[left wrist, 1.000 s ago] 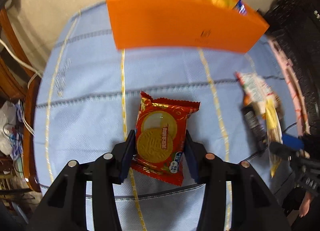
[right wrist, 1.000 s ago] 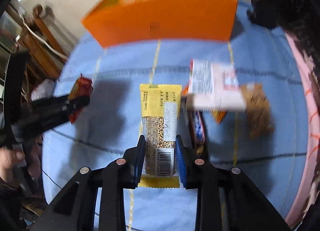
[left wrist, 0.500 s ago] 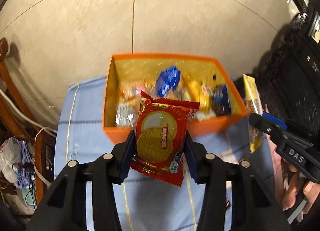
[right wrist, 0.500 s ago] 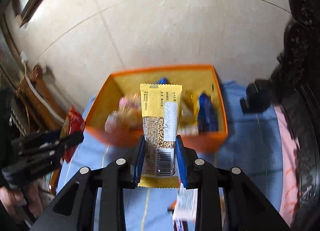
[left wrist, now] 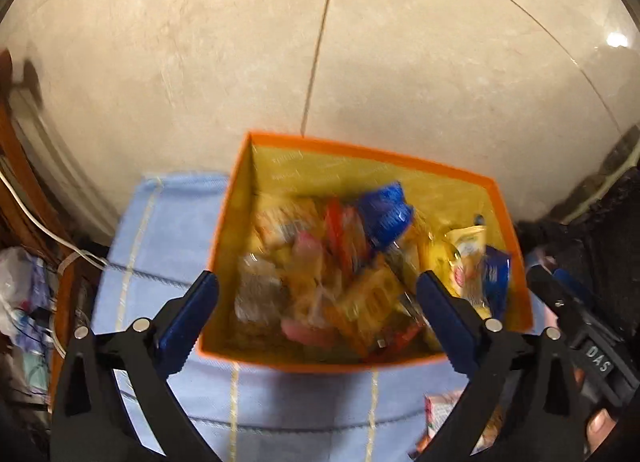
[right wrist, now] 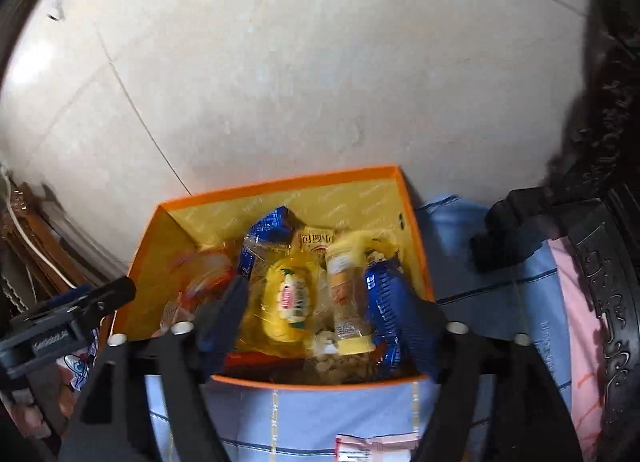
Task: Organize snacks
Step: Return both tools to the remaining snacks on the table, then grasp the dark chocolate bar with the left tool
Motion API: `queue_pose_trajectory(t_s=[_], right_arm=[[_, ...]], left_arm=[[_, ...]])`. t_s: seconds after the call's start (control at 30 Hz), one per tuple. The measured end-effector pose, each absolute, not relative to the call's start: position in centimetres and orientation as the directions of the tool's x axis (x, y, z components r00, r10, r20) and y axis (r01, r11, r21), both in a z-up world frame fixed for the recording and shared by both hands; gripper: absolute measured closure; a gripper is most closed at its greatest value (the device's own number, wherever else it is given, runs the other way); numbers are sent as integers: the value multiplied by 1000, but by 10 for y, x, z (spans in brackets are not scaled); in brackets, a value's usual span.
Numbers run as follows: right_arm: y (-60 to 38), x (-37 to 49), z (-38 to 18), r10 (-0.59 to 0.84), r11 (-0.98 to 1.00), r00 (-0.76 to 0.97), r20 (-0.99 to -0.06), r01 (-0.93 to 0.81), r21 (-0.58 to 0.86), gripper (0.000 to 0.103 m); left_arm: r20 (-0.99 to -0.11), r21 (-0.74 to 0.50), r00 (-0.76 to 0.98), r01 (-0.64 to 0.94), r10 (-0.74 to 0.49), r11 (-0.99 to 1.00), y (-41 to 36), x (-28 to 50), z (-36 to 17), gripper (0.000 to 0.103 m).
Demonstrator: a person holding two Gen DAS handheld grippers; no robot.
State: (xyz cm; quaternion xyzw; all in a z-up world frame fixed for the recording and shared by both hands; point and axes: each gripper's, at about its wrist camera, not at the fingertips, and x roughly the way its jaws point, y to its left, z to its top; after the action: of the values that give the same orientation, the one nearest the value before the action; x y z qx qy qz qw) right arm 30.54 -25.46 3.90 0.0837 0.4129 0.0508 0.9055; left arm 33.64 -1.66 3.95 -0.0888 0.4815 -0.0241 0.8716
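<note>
One orange box (left wrist: 224, 262) sitting on one blue cloth (left wrist: 168, 230). Wrapped snacks (right wrist: 304, 294) piling inside box, blurred, too jumbled for exact count; at least two blue packets (right wrist: 264, 234) showing. One pink-white packet (right wrist: 376, 448) lying outside box on cloth. Two grippers showing: left gripper (left wrist: 316, 294), right gripper (right wrist: 316, 302).

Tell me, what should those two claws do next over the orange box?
Probably pull back toward the packets left on the blue cloth. Both the left gripper and the right gripper have just opened, nothing between their fingers, above the snack-filled orange box.
</note>
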Motion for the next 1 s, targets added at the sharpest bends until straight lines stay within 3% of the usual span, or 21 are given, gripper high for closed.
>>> queue_pose_trajectory(t_s=[0.27, 0.53, 1.0], right_arm=[[-308, 226, 1, 161, 976, 579, -799, 30, 218, 18], [-359, 139, -60, 128, 947, 438, -890, 213, 241, 15], [-371, 89, -74, 171, 933, 416, -893, 224, 283, 15]], left_arm=[[-886, -148, 437, 59, -158, 987, -47, 263, 2, 6], [-954, -93, 262, 211, -148, 973, -119, 180, -60, 6], [-985, -89, 134, 135, -107, 987, -195, 166, -110, 6]])
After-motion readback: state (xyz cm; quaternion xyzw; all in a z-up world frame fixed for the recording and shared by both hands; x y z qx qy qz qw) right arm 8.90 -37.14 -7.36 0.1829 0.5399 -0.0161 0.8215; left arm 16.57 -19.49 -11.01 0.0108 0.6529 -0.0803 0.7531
